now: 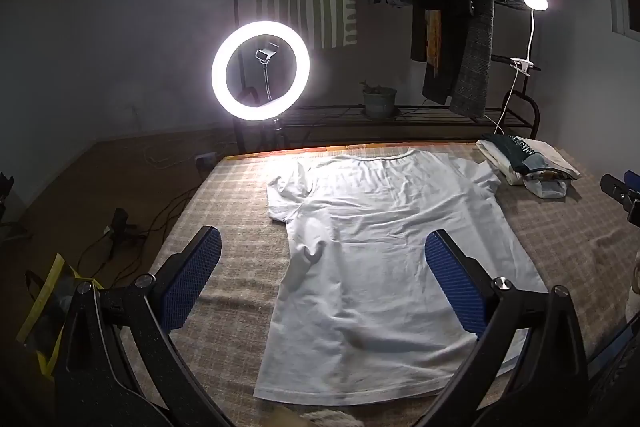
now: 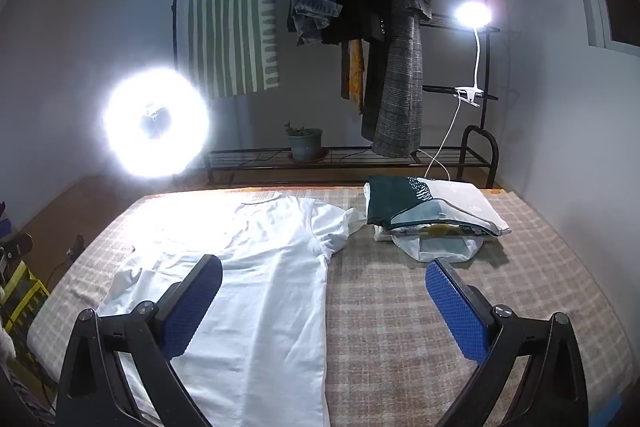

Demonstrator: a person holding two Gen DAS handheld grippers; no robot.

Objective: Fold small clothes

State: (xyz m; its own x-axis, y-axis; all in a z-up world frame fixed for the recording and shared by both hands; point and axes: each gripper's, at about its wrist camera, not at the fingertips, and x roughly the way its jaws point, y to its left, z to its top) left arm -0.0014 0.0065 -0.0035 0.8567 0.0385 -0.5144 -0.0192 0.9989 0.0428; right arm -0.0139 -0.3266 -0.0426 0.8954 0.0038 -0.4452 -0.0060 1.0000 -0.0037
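White T-shirt [image 1: 384, 247] lay flat, unfolded; folded stack [image 2: 432, 211] sat beside it; left gripper [image 1: 322, 267] and right gripper [image 2: 324, 295] gaped wide, empty

T-shirt [image 1: 384, 247] plain white. Blanket [image 2: 400, 315] w/ beige-brown check. Folded clothes [image 2: 432, 211] at far right corner: dark green, white, pale blue. Finger pads [image 1: 192, 283] blue, dotted texture; frames black. Wall cloth [image 2: 232, 27] white w/ green stripes. Coat [image 2: 404, 67] grey plaid.
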